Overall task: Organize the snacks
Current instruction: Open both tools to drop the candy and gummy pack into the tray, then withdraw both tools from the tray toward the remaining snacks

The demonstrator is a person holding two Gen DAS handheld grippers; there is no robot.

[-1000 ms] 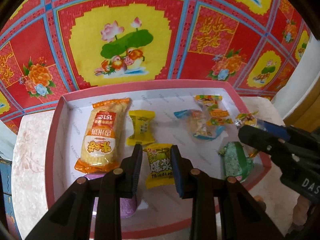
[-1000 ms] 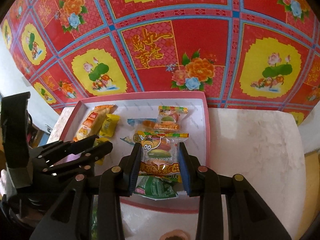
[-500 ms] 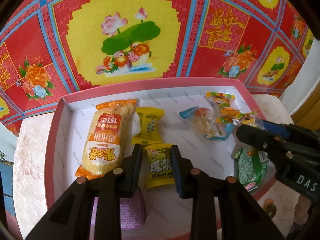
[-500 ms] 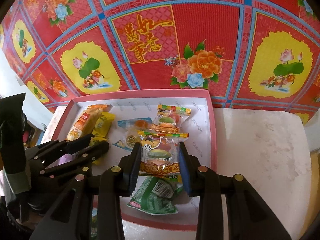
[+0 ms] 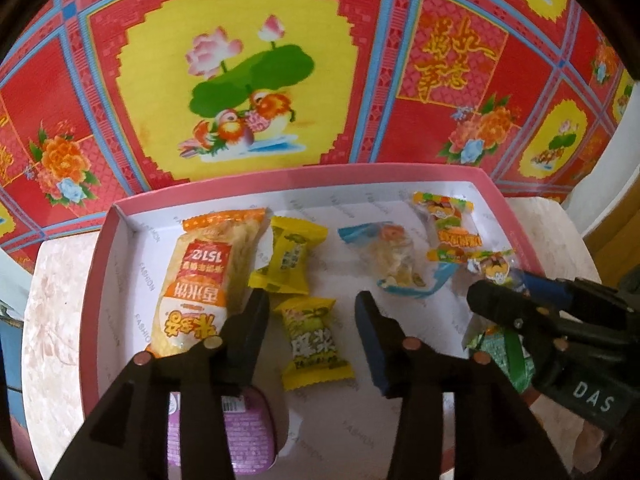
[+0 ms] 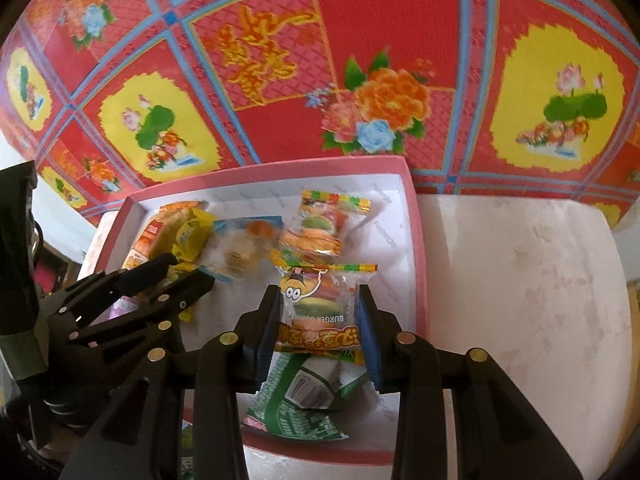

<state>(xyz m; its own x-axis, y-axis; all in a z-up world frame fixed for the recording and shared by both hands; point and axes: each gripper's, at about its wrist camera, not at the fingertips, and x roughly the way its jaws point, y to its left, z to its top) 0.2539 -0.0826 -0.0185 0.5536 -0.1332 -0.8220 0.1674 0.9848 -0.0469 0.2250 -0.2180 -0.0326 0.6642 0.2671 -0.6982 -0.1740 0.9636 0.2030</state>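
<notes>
A pink-rimmed white tray [image 5: 304, 174] holds several snacks. My left gripper [image 5: 312, 300] hangs low over its front; its jaws are opening. A yellow-green candy packet [image 5: 314, 340] lies on the tray floor between the fingers, clear of both pads. My right gripper [image 6: 319, 294] is shut on a clear burger gummy packet [image 6: 320, 312], held just above a green packet [image 6: 304, 400] at the tray's front right corner; its jaws are starting to open. A matching gummy packet [image 6: 320, 228] lies farther back. The right gripper [image 5: 500, 280] also shows at the right of the left wrist view.
In the tray lie an orange rice cracker pack [image 5: 200, 284], a yellow packet [image 5: 290, 256], a blue-edged clear packet [image 5: 394, 260] and a purple packet [image 5: 244, 428]. The tray rests on a marble top [image 6: 520, 280]. A red and yellow patterned cloth [image 5: 260, 80] hangs behind.
The left jaws have opened off the yellow-green packet, which now lies loose in the tray. The right gripper has sunk with the gummy packet toward the green packet.
</notes>
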